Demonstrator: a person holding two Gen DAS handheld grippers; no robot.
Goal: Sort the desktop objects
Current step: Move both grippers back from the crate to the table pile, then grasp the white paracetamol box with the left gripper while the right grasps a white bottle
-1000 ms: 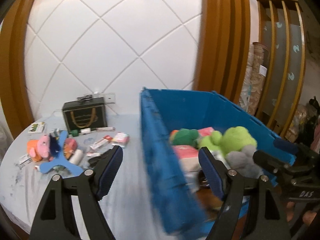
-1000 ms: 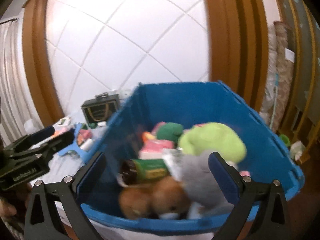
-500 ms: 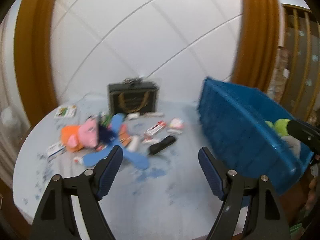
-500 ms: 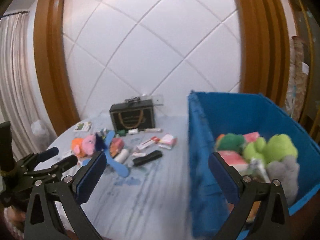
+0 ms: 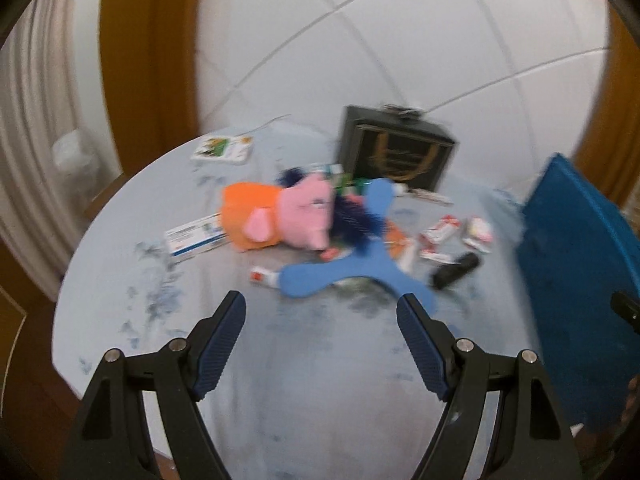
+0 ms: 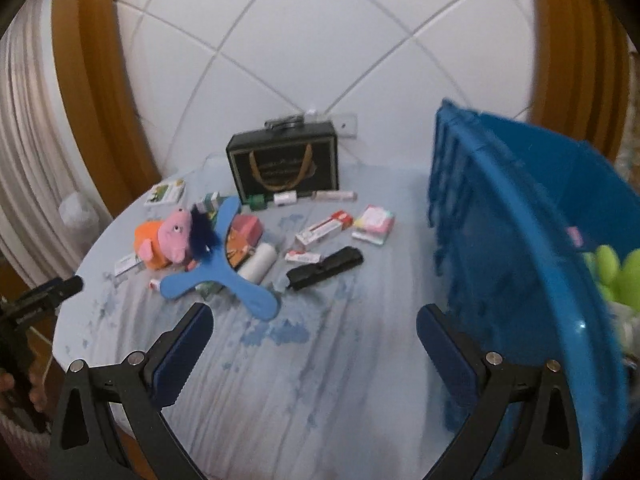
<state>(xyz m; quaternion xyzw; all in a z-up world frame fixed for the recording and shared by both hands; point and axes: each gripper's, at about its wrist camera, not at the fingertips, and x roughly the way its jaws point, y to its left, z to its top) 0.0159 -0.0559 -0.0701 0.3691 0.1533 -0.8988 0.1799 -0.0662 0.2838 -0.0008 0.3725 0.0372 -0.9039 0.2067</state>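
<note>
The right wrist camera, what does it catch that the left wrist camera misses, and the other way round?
Only the right wrist view shows the green plush toy inside the blue plastic bin. The left wrist view shows only the bin's outer wall and adds nothing of its own. Both show the pink and orange plush pig, blue three-armed boomerang and black gift box.

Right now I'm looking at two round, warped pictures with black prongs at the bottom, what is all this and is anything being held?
Each picture comes from a wide-angle camera on a hand-held claw, looking forward along its two fingers. A person carries one per hand. The left claw and the right claw both stand open over the table and hold nothing. On the table lie a pink and orange plush pig, a blue three-armed toy, a black case, a white roll, small packets and a dark box with gold handles. A blue bin at the right holds a green plush.
</note>
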